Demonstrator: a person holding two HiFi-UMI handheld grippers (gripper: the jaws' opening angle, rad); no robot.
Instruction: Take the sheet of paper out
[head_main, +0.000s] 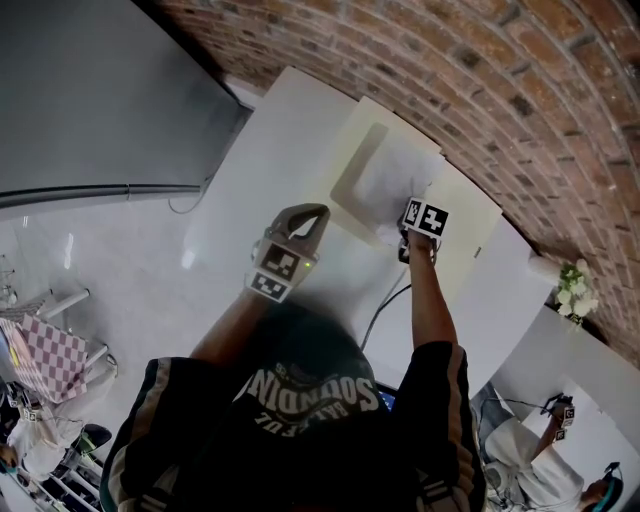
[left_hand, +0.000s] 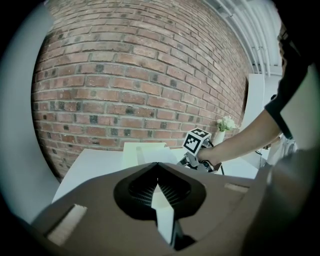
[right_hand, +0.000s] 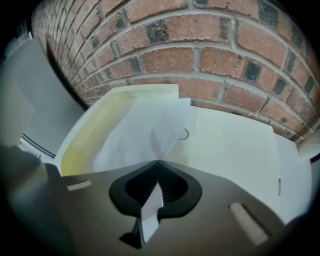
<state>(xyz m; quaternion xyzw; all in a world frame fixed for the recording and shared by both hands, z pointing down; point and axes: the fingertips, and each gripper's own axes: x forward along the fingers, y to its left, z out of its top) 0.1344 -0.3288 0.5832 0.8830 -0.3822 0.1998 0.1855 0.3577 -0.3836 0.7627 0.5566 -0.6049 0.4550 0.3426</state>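
Two tongs we logged | right tongs (right_hand: 159, 161) clamped on sheet of paper (right_hand: 140, 132), over open folder (right_hand: 240, 150) at counter's (head_main: 250, 190) far edge | left tongs (left_hand: 157, 163) closed, empty

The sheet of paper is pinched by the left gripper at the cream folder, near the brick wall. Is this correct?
No: the right gripper pinches the sheet of paper at the cream folder, near the brick wall. The right gripper view shows the paper puckered at its closed tips.
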